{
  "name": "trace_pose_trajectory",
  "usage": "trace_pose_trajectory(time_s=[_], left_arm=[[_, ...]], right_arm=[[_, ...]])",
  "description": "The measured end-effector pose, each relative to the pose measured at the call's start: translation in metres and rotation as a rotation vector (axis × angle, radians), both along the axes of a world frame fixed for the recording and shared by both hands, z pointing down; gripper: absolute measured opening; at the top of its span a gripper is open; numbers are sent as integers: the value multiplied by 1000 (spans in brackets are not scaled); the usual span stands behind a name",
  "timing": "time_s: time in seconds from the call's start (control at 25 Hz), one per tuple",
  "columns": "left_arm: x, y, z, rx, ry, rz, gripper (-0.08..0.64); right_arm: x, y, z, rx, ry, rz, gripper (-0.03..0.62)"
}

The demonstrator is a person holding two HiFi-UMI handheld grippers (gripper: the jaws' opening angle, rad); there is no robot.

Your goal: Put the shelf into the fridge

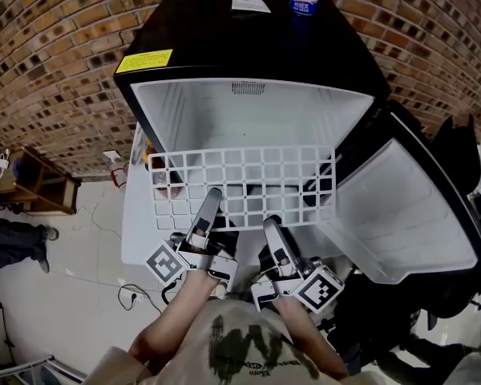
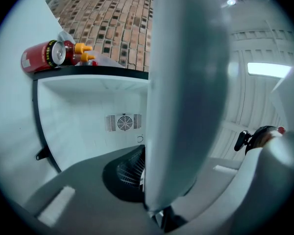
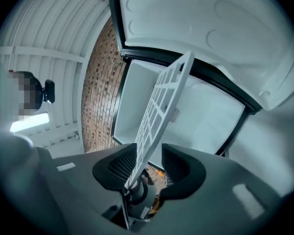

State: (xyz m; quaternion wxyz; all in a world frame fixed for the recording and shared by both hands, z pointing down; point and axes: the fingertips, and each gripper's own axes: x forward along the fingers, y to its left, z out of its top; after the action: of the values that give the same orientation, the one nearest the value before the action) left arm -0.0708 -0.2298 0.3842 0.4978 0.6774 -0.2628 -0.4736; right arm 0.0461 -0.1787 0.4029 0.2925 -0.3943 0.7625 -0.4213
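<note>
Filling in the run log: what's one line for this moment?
left gripper: shut on shelf | right gripper: open around shelf | fridge: open

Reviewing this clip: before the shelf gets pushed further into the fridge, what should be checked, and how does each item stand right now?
1. The fridge door is open: ok, swung wide.
2. The fridge interior is free of obstacles: ok, nothing seen inside.
3. The left hand-held gripper is clamped on the shelf: ok.
4. The right hand-held gripper is gripping the shelf: not ok, jaws apart, shelf loose between them.
5. How deep the shelf sits in the opening: cannot tell from these angles.
</note>
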Motion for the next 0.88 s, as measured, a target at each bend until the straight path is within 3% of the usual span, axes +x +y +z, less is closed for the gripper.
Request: trace_pose_trajectory(time_s=[0.12, 0.32, 0.52, 0.6, 0.88], left_arm=[[9, 3, 3, 0, -19, 36, 26], [11, 3, 13, -31, -42, 52, 26], [12, 1, 9, -10, -22, 49, 26], [14, 0, 8, -3, -11, 43, 96], [10, -4, 15, -31, -46, 8, 81]], right_arm=[[6, -12, 1, -7, -33, 20, 132], [21, -25, 3, -27, -114, 93, 53], [26, -29, 2, -31, -170, 134, 46], [29, -32, 3, -53, -222, 150, 33], [26, -38, 6, -102, -306, 149, 25]])
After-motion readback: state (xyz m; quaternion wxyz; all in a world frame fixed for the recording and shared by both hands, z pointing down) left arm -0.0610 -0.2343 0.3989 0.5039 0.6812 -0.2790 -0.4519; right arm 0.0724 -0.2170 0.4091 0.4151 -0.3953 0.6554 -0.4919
